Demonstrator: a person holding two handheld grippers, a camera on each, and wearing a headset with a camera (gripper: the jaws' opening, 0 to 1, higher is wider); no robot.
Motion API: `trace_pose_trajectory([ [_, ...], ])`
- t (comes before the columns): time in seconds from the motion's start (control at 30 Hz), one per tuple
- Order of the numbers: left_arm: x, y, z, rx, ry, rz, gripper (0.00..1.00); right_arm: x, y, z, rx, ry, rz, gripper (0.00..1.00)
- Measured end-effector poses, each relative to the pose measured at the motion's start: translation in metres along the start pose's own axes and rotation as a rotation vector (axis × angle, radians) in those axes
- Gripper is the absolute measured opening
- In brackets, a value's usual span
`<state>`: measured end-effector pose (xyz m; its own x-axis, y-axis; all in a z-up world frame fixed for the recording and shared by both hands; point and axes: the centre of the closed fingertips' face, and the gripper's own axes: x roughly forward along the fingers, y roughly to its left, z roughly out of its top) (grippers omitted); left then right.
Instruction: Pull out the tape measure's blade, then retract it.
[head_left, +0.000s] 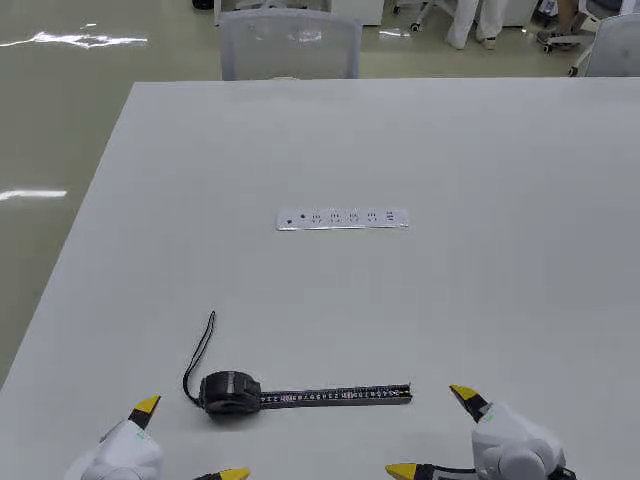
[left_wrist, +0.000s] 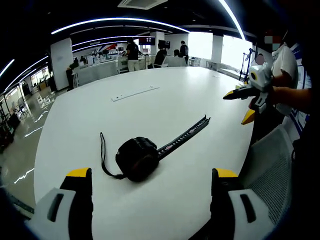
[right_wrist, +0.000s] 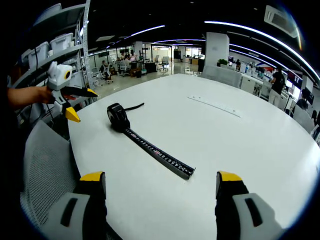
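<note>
Near L gripper (head_left: 191, 438), R gripper (head_left: 431, 430), tape measure (head_left: 230, 392), blade (head_left: 335, 397) out, jaws wide

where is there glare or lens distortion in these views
Head view: white glare streaks on the glossy floor, the table evenly lit, little distortion. Left gripper view: fisheye bows the table edge and the ceiling light strips; windows blown out. Right gripper view: same bowing, the blade sharp.
</note>
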<state>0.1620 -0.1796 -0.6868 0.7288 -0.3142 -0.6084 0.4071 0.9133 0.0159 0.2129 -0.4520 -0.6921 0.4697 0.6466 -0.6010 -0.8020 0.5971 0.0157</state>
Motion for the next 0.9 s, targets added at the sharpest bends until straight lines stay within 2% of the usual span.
trace_pose_trajectory([
  [0.23, -0.003, -0.007, -0.007, -0.032, 0.006, 0.025, 0.99, -0.001, 0.007, 0.001, 0.018, -0.007, -0.011, 0.93],
  [0.47, -0.006, 0.001, -0.006, -0.060, -0.019, 0.108, 0.98, -0.001, 0.012, 0.003, 0.039, -0.019, -0.035, 0.93],
  [0.6, -0.007, 0.003, -0.005, -0.070, -0.024, 0.133, 0.98, -0.001, 0.014, 0.004, 0.045, -0.023, -0.044, 0.93],
  [0.9, -0.005, -0.002, -0.007, -0.090, -0.011, 0.156, 0.97, -0.002, 0.015, 0.003, 0.058, -0.026, -0.059, 0.93],
])
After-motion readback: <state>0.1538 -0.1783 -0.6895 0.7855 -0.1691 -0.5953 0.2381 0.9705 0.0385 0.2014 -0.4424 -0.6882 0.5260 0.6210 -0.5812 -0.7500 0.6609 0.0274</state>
